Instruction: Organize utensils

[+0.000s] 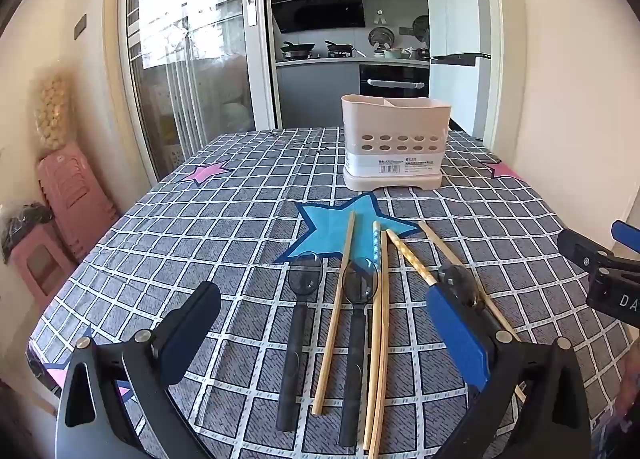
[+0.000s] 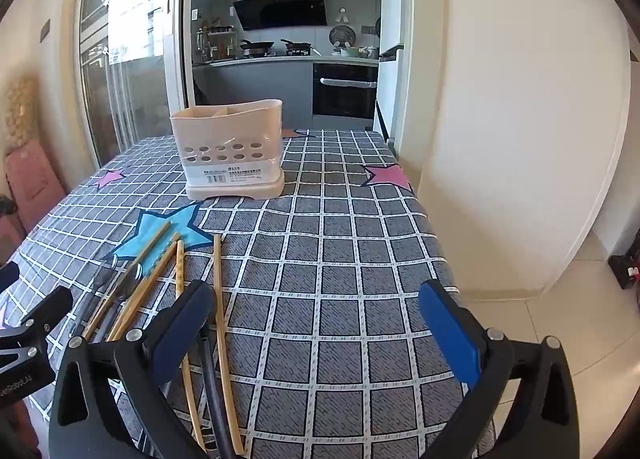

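Table under a grey checked cloth [image 1: 208, 243], nothing sorted yet. Left gripper [image 1: 324, 323] hangs over the near part of the table, tilted down, fingers spread as wide as they go and empty. Straight ahead of it, in the lower centre of the left view, lie the utensils: dark spoons [image 1: 298, 343] and pale chopsticks [image 1: 334, 315], long axes running up and down the frame, roughly along the gripper's line of sight, handles toward the bottom edge, bowls toward the blue star [image 1: 340, 227]. One spoon lies partly under the right-hand finger. Right gripper [image 2: 316, 323] is likewise wide open and holds nothing; in its view the same chopsticks [image 2: 218, 299] sit at lower left, beside and under its left finger, with bare cloth between the fingers. Left gripper looks better centred on the pile; fingers straddle the shafts crosswise, so closing should pinch one. Beige utensil holder [image 1: 394, 139] stands upright beyond the star, centre of frame, well apart from the pile; divided inside, compartments look empty, though the floor is hidden.
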Tool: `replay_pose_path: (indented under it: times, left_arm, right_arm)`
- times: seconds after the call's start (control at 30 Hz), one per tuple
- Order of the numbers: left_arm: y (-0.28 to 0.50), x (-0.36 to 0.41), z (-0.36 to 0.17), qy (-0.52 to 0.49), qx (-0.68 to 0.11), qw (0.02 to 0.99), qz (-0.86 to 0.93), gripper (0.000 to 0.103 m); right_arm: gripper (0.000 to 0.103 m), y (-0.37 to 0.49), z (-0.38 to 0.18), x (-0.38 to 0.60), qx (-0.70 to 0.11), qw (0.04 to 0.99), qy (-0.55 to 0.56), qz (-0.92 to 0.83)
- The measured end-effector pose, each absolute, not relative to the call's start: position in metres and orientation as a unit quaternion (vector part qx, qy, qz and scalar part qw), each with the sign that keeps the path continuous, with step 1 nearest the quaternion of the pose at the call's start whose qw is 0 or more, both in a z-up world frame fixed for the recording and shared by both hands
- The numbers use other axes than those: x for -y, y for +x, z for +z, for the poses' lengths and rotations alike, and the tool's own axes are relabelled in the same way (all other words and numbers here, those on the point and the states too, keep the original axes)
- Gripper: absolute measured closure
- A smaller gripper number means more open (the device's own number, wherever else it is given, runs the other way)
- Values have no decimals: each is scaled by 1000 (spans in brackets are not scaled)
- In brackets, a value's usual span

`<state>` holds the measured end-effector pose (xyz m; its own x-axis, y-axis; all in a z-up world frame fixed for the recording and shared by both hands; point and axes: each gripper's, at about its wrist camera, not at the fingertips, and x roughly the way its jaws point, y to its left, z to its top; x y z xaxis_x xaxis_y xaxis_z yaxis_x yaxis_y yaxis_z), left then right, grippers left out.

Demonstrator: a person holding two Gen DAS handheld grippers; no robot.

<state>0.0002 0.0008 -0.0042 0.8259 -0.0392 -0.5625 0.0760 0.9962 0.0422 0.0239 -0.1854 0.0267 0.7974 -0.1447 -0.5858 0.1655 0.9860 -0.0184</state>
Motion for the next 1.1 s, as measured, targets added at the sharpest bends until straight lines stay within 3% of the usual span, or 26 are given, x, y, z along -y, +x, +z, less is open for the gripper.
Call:
replay_pose_path:
  times: [1.1]
  left_arm:
    - [4, -4, -2, 20, -301, 953, -31, 0]
  right_arm:
    - [0, 23, 26, 185, -297, 951, 14, -80]
